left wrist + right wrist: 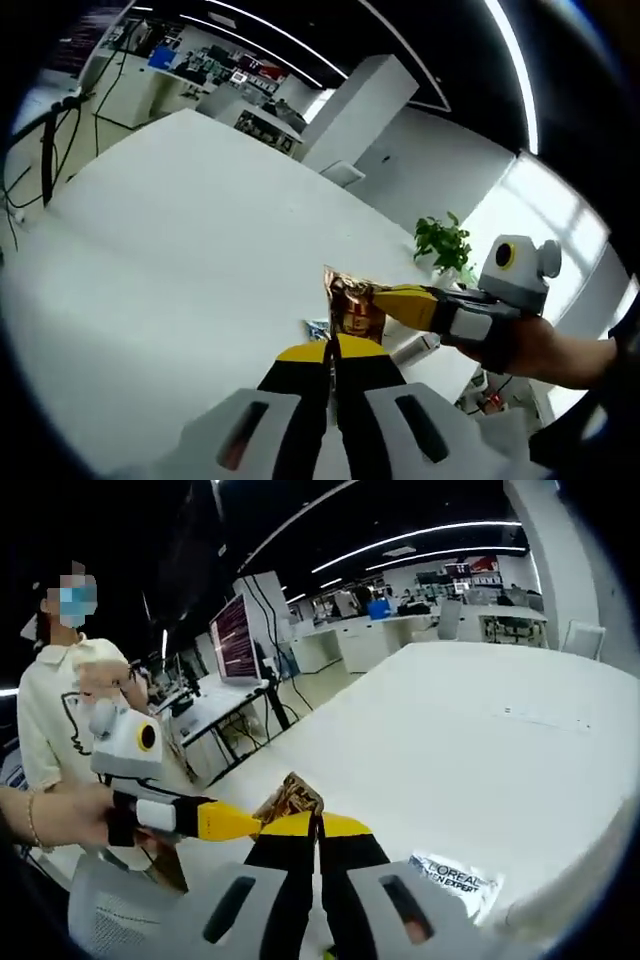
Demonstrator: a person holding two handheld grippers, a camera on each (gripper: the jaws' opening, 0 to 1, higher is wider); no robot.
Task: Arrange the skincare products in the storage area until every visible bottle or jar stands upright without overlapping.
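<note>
Left gripper [333, 352], left gripper view: yellow-tipped jaws drawn together, pinching the bottom edge of a small shiny brown-gold packet [350, 300]. The right gripper [385, 297] comes in from the right side, yellow jaw tips on the same packet at its right edge, held by a hand [535, 348]. So the packet is clamped between both grippers, lifted above the white table [180, 250].

Right gripper [318, 825], right gripper view: jaws closed tight, tips touching, gripping the crinkled packet [290, 798] at its lower edge. The left gripper [245, 823] reaches in from the left, jaw on the packet too, with a hand [60, 815] wearing a bracelet behind it.

Just beyond the packet on the table lies a small flat sachet [318, 328], partly hidden by the jaws. In the right gripper view a silver sachet [455, 878] with dark print lies flat on the table [480, 740], near the right jaw.

Further out: a potted plant [443, 243] at the far table edge, a white pillar [360, 110], desks with a monitor [235, 640], a person in a pale shirt [60, 710] standing at left.
</note>
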